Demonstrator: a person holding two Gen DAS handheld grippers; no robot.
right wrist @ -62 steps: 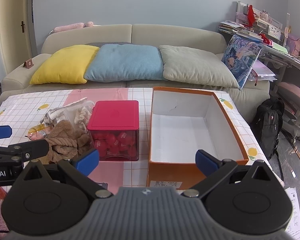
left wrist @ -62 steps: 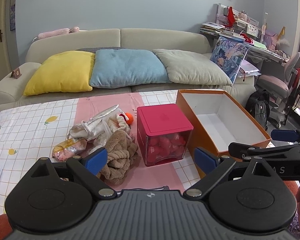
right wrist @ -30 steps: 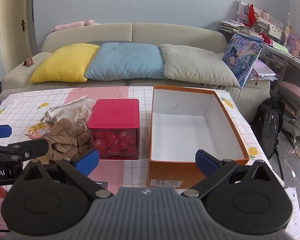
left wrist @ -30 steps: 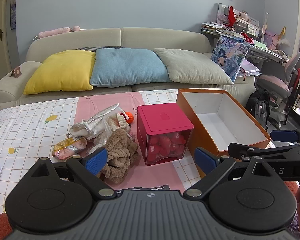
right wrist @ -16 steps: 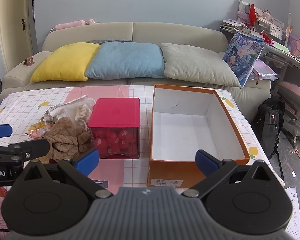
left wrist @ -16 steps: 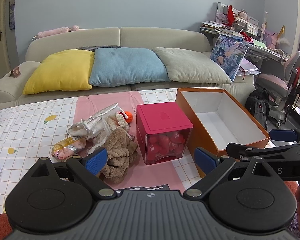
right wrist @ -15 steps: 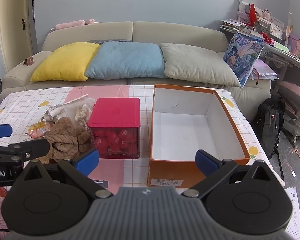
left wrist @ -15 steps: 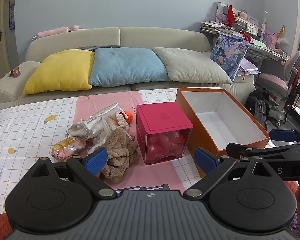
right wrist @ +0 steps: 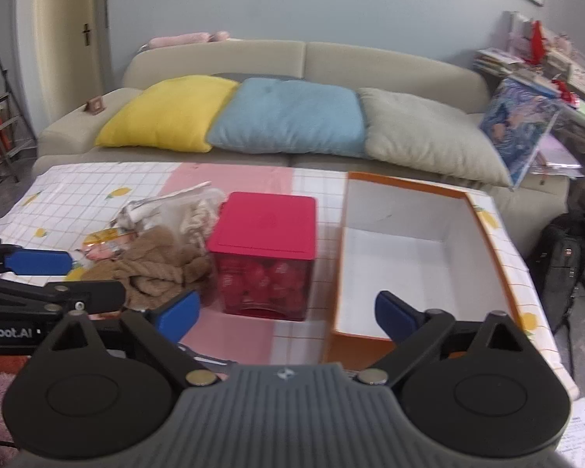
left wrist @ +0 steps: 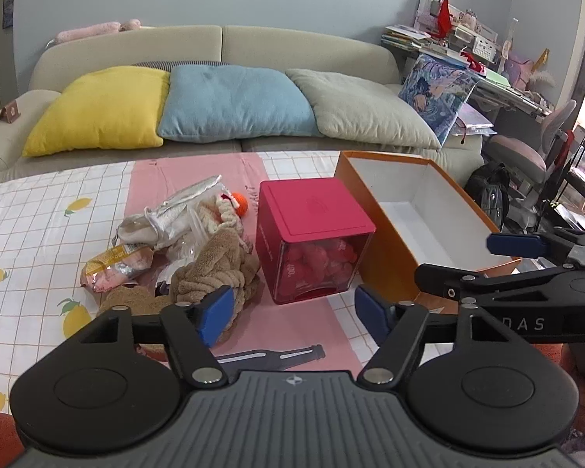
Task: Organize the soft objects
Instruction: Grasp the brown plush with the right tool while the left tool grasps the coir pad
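A pile of soft things lies on the table: a brown knitted cloth (left wrist: 214,261) (right wrist: 156,265), a cream rope toy (left wrist: 222,214), a silver pouch (left wrist: 175,210) and a snack packet (left wrist: 113,265). A red-lidded cube box (left wrist: 312,230) (right wrist: 265,245) stands right of the pile. An open orange box (left wrist: 417,210) (right wrist: 421,249), white inside and empty, stands right of that. My left gripper (left wrist: 292,308) is open, low over the table's near edge, its left pad by the brown cloth. My right gripper (right wrist: 288,308) is open, in front of the cube and orange box.
The table has a checked lemon-print cloth (left wrist: 39,214) with a pink strip. A dark bottle-shaped print (left wrist: 269,355) shows near the front edge. A sofa with yellow, blue and grey cushions (left wrist: 234,105) lies behind. A backpack (right wrist: 565,249) and cluttered desk are on the right.
Both grippers have moved forward and down toward the table; the objects look larger. The right wrist view has swung a little left and is blurred. Both grippers stay open.
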